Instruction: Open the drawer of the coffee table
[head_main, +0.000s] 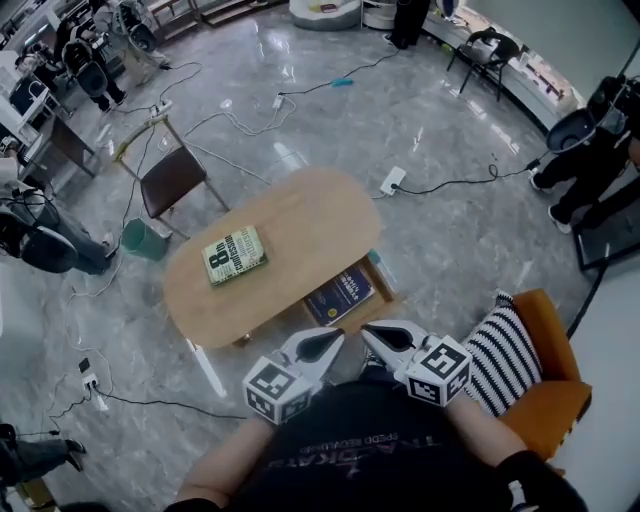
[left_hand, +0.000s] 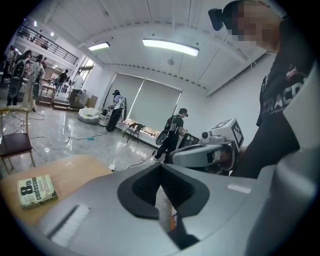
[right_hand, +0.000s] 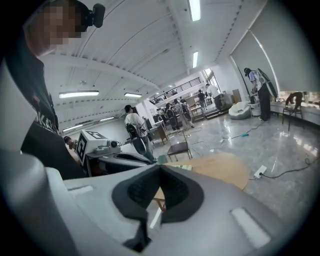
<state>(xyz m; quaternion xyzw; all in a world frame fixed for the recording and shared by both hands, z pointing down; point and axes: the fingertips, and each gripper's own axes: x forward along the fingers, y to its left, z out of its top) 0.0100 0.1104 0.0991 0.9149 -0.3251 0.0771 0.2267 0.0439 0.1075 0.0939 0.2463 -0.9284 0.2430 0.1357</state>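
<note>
Wooden drawer (head_main: 390, 295) lay open under the coffee table (head_main: 300, 215), well apart from my left gripper (head_main: 335, 340) and right gripper (head_main: 368, 336). Both jaws sat pressed together, empty.

Matt wooden coffee table (head_main: 300, 215), glossy marble-look floor (head_main: 450, 230), striped cloth cushion (head_main: 505, 362), matt grey plastic claws.

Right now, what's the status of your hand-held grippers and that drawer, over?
Left hand-held gripper shut, empty. Right hand-held gripper shut, empty. Drawer open, blue book inside. Nothing in the way.
</note>
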